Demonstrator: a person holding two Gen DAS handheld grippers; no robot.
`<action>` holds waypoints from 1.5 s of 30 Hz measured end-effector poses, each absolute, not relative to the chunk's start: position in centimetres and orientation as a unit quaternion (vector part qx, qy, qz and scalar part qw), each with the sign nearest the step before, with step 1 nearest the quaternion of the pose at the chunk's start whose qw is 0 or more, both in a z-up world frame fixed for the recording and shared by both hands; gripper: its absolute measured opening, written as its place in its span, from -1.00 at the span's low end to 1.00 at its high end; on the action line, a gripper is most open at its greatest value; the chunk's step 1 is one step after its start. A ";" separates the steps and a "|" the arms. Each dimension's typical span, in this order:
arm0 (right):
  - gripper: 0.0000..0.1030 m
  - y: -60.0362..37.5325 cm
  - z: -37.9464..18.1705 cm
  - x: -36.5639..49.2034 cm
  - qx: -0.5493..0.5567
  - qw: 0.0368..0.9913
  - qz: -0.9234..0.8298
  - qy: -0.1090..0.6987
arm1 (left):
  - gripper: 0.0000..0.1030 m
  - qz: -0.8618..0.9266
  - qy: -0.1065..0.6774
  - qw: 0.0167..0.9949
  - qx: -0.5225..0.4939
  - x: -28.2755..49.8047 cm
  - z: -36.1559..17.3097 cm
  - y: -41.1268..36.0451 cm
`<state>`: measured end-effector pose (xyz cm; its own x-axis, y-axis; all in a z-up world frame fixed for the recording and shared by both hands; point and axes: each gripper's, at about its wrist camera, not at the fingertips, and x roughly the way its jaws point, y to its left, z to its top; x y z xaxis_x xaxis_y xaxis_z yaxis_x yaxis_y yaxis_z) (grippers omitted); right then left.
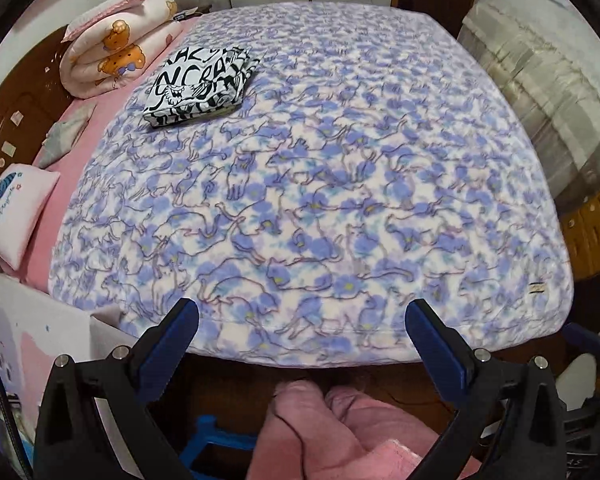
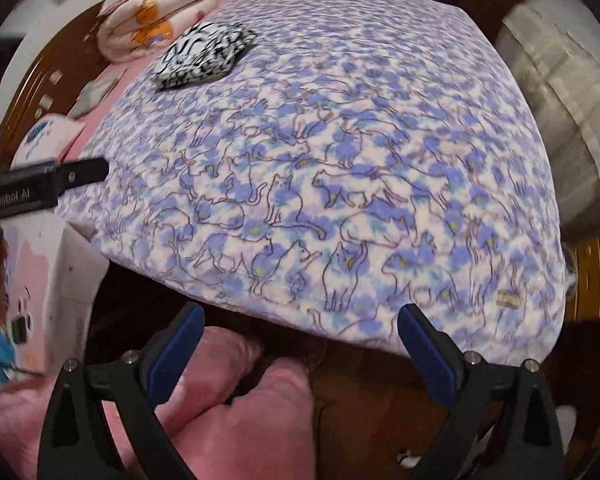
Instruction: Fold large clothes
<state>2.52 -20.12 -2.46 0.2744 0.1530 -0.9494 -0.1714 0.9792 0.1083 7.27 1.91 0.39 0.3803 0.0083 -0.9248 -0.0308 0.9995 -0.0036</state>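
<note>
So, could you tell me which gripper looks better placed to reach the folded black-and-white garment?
Probably the left gripper: the garment lies far left, and the left gripper shows on that side in the right-wrist view. Both stand open.

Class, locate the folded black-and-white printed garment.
In both views the folded black-and-white printed garment lies upper left on the blue cat-print blanket, beside the rolled pink bear-print quilt.

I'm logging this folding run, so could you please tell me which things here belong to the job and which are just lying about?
Job:
- folded black-and-white garment
- left tongs, open
- right tongs, open

Lying about:
- cat-print blanket
- rolled bear quilt
- small pink cushion
</note>
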 end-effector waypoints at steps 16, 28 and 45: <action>0.90 -23.3 -1.0 3.9 0.037 0.822 0.021 0.568 | 0.99 0.034 0.539 0.841 0.002 6.4 1.0 -1.7; 0.90 -22.4 -0.4 6.1 -0.012 0.836 0.017 0.548 | 0.99 0.019 0.544 0.838 -0.030 8.5 0.6 -2.0; 1.00 -22.2 -0.8 6.5 -0.008 0.838 0.010 0.546 | 0.99 0.008 0.540 0.841 -0.036 9.2 0.2 -2.0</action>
<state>6.55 -22.17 -0.81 0.4040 0.0077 -0.9147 -0.0247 0.9997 -0.0025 9.19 -2.00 0.20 0.4173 -0.0253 -0.9084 -0.0532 0.9972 -0.0522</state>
